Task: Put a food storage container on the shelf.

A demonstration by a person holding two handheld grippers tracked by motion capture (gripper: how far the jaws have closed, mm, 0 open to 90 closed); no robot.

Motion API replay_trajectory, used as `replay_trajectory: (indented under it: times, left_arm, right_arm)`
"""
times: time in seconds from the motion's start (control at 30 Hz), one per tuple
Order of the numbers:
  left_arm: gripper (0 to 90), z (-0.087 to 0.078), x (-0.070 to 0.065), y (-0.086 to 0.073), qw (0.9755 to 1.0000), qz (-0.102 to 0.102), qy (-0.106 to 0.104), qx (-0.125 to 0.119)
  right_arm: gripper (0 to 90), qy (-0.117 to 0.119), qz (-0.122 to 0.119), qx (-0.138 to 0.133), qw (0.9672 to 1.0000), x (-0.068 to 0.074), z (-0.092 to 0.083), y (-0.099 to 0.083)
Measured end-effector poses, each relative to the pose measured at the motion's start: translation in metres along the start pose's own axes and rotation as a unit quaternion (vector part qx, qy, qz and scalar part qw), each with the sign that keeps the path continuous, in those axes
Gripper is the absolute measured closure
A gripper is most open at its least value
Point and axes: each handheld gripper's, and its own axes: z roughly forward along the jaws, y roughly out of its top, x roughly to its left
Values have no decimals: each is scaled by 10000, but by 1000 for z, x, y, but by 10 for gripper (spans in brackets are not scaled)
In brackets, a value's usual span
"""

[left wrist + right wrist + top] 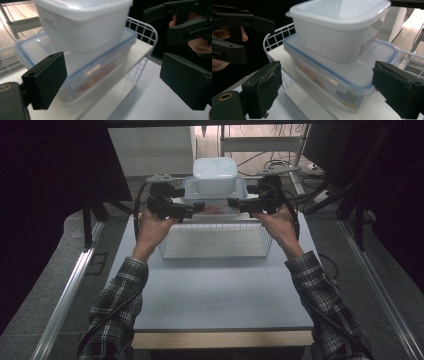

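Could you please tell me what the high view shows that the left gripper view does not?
The high view alone takes in both plaid sleeves, the blue table with its front edge, and the whole white wire basket.

The left gripper view alone brings out the reddish contents inside the blue-rimmed container, and looks along the left gripper, its jaws open with nothing between the pads.

Both show the white container stacked on the blue-rimmed one, part of the basket, and the right gripper, also open.

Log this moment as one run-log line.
left hand-held gripper: open, empty | right hand-held gripper: open, empty | white tub stacked on blue-rimmed container | wire basket on table
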Motion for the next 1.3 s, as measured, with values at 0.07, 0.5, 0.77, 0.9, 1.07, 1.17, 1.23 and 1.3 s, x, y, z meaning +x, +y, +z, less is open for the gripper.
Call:
replay_trajectory:
  times: [0.07, 0.5, 0.77, 0.9, 1.07, 1.17, 1.23, 1.3]
  left_arm:
    - [61, -2, -4, -6, 10000, 61, -65, -4]
    - [29, 0, -26, -42, 9992, 307, -220, 95]
    - [20, -4, -35, -72, 9992, 305, -210, 144]
    - [19, -7, -40, -88, 9991, 333, -182, 173]
    - [15, -13, -47, -117, 9992, 318, -125, 198]
    - [6, -16, -52, -138, 9988, 360, -26, 322]
    - [6, -18, -55, -149, 9989, 341, 0, 323]
    - [6, -20, -57, -163, 9989, 295, 11, 365]
  right_arm:
    - [81, -4, -51, 27, 10000, 2, -2, -6]
    - [51, 142, -136, 83, 9998, 11, -15, -42]
    - [42, 246, -168, 143, 9995, 19, -23, -66]
    - [39, 274, -166, 200, 9993, 23, -25, -81]
    - [31, 296, -167, 298, 9990, 28, -28, -107]
    - [30, 359, -151, 391, 9985, 30, -29, -126]
    - [25, 362, -146, 458, 9982, 31, -30, -139]
    - [16, 367, -183, 470, 9981, 32, -31, -152]
